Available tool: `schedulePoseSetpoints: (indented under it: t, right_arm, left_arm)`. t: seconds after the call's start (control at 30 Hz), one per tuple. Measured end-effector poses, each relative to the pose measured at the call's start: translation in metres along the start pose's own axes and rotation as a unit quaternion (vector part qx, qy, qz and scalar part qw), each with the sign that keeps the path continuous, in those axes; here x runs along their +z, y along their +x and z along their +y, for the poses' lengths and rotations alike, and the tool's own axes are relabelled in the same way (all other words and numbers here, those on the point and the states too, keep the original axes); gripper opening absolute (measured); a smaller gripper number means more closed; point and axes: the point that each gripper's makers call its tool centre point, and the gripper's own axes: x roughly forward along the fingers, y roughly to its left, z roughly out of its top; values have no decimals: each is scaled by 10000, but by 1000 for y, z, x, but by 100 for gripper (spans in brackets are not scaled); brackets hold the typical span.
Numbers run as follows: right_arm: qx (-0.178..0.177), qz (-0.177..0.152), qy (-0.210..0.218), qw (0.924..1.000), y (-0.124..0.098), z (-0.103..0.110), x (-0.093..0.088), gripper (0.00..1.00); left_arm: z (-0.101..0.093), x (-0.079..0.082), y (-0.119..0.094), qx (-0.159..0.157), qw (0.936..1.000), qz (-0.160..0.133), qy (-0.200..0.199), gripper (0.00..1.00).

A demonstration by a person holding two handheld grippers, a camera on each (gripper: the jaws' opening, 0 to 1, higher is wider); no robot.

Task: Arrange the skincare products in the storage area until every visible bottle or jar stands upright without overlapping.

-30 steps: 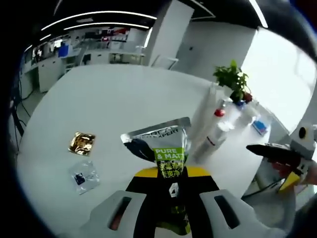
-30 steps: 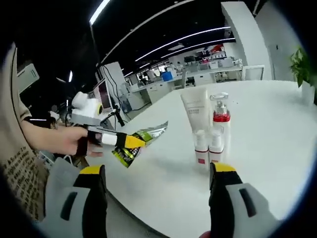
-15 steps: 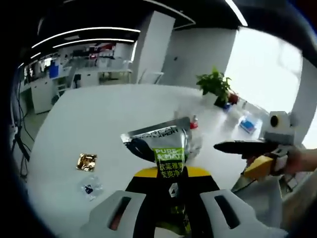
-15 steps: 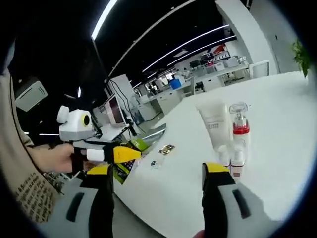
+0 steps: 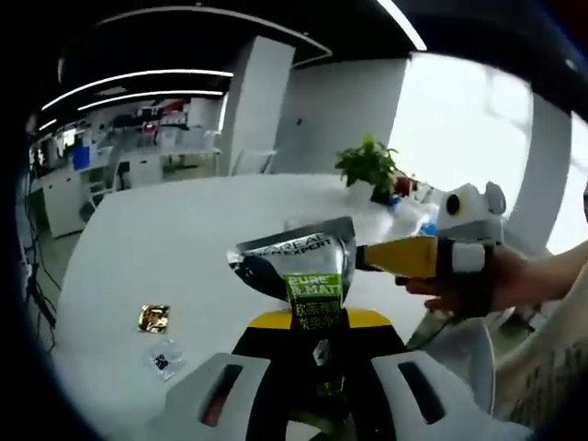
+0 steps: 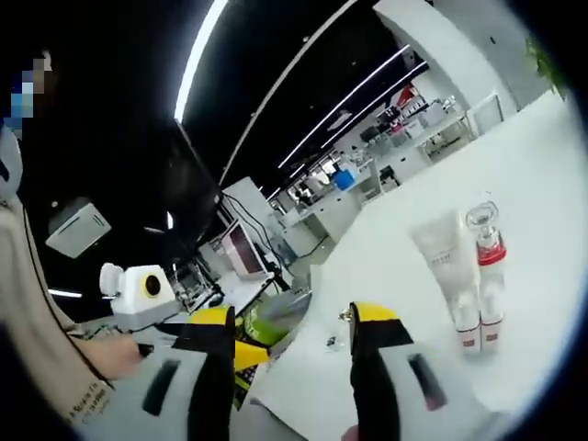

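White table (image 5: 184,248) behind — left gripper (image 5: 317,367) fingers pinch sachet (image 5: 299,271) base.

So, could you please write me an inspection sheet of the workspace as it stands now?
Surface: white table, mostly bare.
Job's things: silver-green tube clamped in the left gripper; white tube and red-collared pump bottle upright, side by side.
Clutter: gold sachet and clear sachet lying flat.
Grippers: right gripper open, holding nothing.
Cables: nothing seen on the table.
Surroundings: potted plant, open office with desks behind.
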Motion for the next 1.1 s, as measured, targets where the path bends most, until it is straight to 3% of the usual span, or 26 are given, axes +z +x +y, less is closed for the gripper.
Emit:
schedulePoseSetpoints:
  t: [0.13, 0.27, 0.53, 0.67, 0.8, 0.9, 1.1]
  right_arm:
    - [8, -117, 242, 9996, 3, 2, 1, 39]
    - [66, -113, 346, 9993, 0, 5, -1, 18]
    - [185, -367, 811, 9959, -8, 7, 8, 4]
    - [257, -363, 946, 9945, -13, 4, 9, 1]
    - [291, -458, 1157, 9918, -17, -1, 16, 1]
    - [352, -494, 1274, 9900, -19, -5, 23, 1]
    - [897, -653, 1672, 9797, -24, 10, 43, 1]
  left_arm:
    - [-5, 1, -1, -78, 9999, -48, 82, 15]
    - [-10, 3, -1, -145, 9998, -57, 144, 15]
    - [-7, -2, 3, -143, 9997, 24, 174, 23]
    - [-2, -2, 0, -173, 9997, 22, 181, 16]
    - [0, -1, 0, -112, 9998, 18, 185, 30]
    - [3, 2, -2, -86, 9998, -19, 165, 35]
    - [7, 10, -7, -257, 9996, -121, 12, 44]
